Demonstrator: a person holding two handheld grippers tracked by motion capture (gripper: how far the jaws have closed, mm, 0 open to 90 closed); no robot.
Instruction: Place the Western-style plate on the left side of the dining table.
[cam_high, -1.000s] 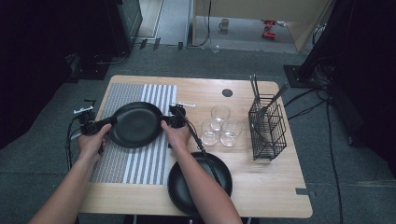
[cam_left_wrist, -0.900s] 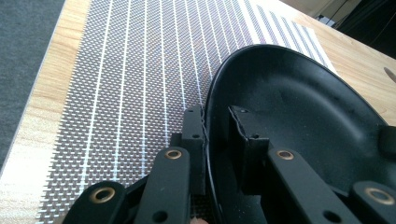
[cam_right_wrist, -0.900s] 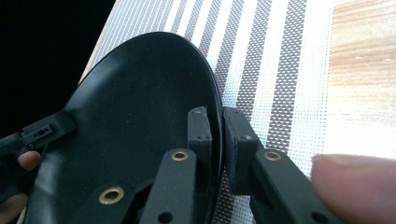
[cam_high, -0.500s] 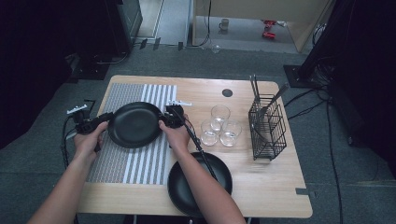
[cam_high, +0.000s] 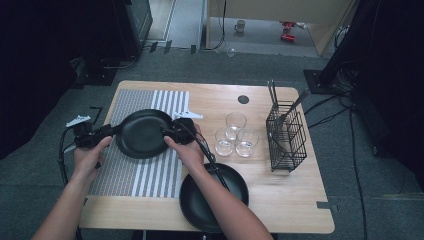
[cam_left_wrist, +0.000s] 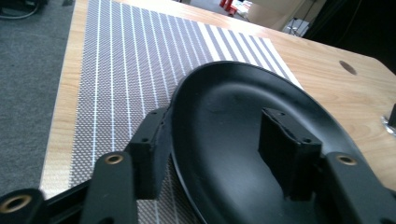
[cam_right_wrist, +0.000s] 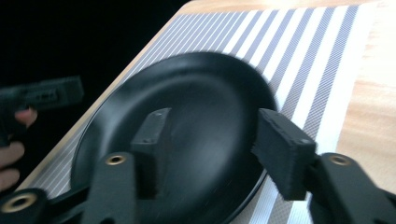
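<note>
Two hand-held grippers are letting go of a round, shallow black plate (cam_high: 142, 133) that is now lying flat on a grey-and-white striped woven placemat (cam_high: 150, 172), itself spread over the left part of a pale wooden table (cam_high: 280, 200). Judging by how things lie, the setting-down of this plate is done and only the pulling-back of both tools is left; a second round black plate (cam_high: 212, 197) is waiting near the table's front edge, partly under the person's right forearm, and may be next.

Both sets of jaws have just been opening and are now standing about halfway apart, pressing on nothing. In the left gripper view, the left gripper (cam_left_wrist: 219, 154) is straddling the plate's rim: one jaw is sitting outside the rim over the placemat, the other is hanging above the plate's inner bowl, with a gap showing on each side. In the right gripper view, slightly blurred, the right gripper (cam_right_wrist: 215, 149) is doing the same at the opposite rim, one jaw over the bowl and the other just beyond the edge above the stripes. The plate's rim is therefore lying between each pair of jaws, loose.

Beyond the right gripper's far side, three clear drinking glasses (cam_high: 235, 136) are standing clustered together, and a black wire cutlery basket (cam_high: 286, 136) holding a few utensils is standing near them.
</note>
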